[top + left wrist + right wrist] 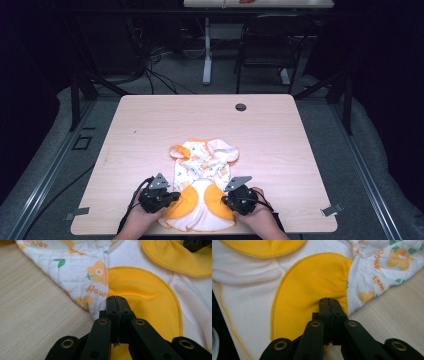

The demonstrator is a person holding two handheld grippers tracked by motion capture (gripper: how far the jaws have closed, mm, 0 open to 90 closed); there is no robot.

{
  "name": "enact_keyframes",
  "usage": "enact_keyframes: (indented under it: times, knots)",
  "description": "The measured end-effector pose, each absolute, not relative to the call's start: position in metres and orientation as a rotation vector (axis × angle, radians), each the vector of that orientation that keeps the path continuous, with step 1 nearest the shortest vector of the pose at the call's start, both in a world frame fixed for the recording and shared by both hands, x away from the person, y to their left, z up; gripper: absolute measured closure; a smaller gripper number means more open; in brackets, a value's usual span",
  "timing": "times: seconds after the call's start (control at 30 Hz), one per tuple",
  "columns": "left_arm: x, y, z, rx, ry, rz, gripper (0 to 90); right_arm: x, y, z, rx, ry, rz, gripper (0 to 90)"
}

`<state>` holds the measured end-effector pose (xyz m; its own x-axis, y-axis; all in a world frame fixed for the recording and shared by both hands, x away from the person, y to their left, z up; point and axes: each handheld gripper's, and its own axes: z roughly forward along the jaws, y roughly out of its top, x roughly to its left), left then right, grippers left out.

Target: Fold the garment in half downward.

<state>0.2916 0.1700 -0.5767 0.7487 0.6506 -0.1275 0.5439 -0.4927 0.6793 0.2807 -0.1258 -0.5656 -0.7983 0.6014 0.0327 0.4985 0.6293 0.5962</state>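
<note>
L gripper [172,196]: my jaws pinched together on the left-hand yellow rounded patch [140,293] of the small quilted white baby garment w/ orange flower print [202,165], right at the edge where yellow meets print; thin fold of cloth between the pads, as far as the left gripper view shows. Garment lies flat on the light wood-grain table [150,125], near the front edge, centre, yellow end toward me, printed body and sleeves pointing away. R gripper [226,199]: jaws likewise closed on the right-hand yellow rounded patch [312,282], near its outer seam, cloth puckering toward the grip. Handling, my read: very light, soft, limp; quilted part a bit thicker but no stiffness, will sag and fold the moment it's lifted. Not fragile, not slippery, fleece-like yellow should hold in the pads. Best hold = stitched edges/seams, both sides level, so it hangs even. Risk: pinching only the top layer, under layer drops away.
</note>
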Motion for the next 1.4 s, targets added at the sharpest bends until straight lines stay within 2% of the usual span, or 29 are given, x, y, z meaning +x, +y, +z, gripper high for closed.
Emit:
enact_keyframes:
  times: [0.23, 0.77, 0.97, 1.07, 1.2, 1.4]
  knots:
    - [0.292, 0.172, -0.577, 2.182, 0.897, 0.177, 89.2, 0.28, -0.128, -0.563, 0.896, 2.652, 0.953, 88.0]
    - [0.306, 0.178, -0.571, 2.132, 0.923, 0.188, 81.7, 0.297, -0.14, -0.56, 0.956, 2.598, 1.001, 83.6]
    - [0.318, 0.178, -0.572, 2.143, 0.935, 0.184, 75.1, 0.306, -0.145, -0.558, 0.996, 2.605, 1.02, 80.4]
    - [0.325, 0.177, -0.57, 2.136, 0.953, 0.185, 68.2, 0.315, -0.148, -0.558, 1.046, 2.619, 1.053, 75.3]
    - [0.335, 0.175, -0.566, 2.131, 0.949, 0.219, 59.2, 0.324, -0.149, -0.559, 1.069, 2.622, 1.049, 62.9]
    - [0.35, 0.174, -0.558, 2.106, 0.968, 0.229, 52.5, 0.336, -0.149, -0.554, 1.039, 2.634, 1.054, 56.1]
